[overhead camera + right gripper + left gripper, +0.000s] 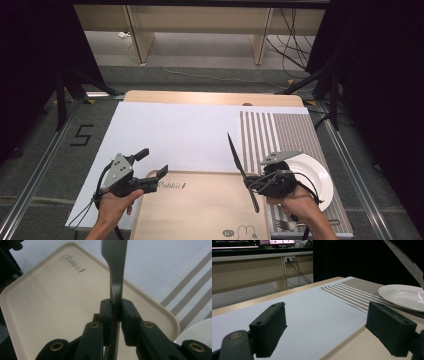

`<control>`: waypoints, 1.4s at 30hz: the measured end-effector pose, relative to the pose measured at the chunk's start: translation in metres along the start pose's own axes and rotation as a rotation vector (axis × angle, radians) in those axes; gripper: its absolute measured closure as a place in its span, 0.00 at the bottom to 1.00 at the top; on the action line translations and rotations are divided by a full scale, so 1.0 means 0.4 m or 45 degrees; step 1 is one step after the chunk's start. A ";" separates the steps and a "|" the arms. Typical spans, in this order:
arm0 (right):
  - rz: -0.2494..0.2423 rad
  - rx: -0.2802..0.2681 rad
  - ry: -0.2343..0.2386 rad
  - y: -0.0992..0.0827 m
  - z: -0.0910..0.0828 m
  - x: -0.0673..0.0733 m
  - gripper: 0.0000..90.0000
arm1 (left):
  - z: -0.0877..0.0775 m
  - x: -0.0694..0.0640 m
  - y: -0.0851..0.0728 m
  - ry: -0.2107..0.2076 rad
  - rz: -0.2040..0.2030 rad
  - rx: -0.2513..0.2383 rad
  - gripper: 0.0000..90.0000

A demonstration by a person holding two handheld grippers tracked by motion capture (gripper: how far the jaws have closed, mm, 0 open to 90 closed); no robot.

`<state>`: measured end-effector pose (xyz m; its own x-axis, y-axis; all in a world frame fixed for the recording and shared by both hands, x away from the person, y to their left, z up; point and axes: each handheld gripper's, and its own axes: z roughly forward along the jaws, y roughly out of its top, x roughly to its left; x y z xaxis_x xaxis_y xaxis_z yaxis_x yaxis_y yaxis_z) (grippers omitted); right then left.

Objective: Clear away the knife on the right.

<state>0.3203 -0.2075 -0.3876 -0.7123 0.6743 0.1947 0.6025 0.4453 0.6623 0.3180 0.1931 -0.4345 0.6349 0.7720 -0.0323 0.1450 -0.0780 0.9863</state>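
My right gripper (251, 181) is shut on a metal table knife (239, 162) and holds it above the right edge of a beige tray (200, 210). The blade points up and away toward the far side. In the right gripper view the jaws (116, 307) clamp the knife (115, 267) at its neck, over the tray (50, 305). My left gripper (151, 163) stands open at the tray's far left corner with nothing between its jaws. The left gripper view looks through its wide-apart jaws (329, 332) across the table, with the knife tip (409, 263) at upper right.
A white plate (315, 175) sits on a striped placemat (280, 132) to the right, with a fork (287, 225) near its front edge. A white sheet (170, 135) covers the table's middle. The plate (404, 296) also appears in the left gripper view.
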 end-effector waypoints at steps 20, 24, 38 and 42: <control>0.018 0.147 0.035 -0.057 0.034 0.060 0.90 | 0.000 -0.002 0.000 -0.001 0.001 -0.001 0.18; 0.009 0.167 0.012 -0.068 0.038 0.071 0.90 | 0.000 -0.002 -0.001 0.000 0.004 0.000 0.17; -0.031 0.289 0.004 -0.096 0.059 0.100 0.90 | 0.001 -0.002 -0.001 0.001 0.003 0.001 0.18; -0.039 0.331 0.000 -0.101 0.067 0.108 0.90 | 0.000 -0.002 -0.001 0.000 0.004 0.001 0.18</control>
<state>0.2749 -0.1804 -0.4253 -0.7314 0.6584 0.1776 0.6532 0.6017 0.4597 0.3175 0.1923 -0.4348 0.6353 0.7717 -0.0288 0.1437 -0.0814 0.9863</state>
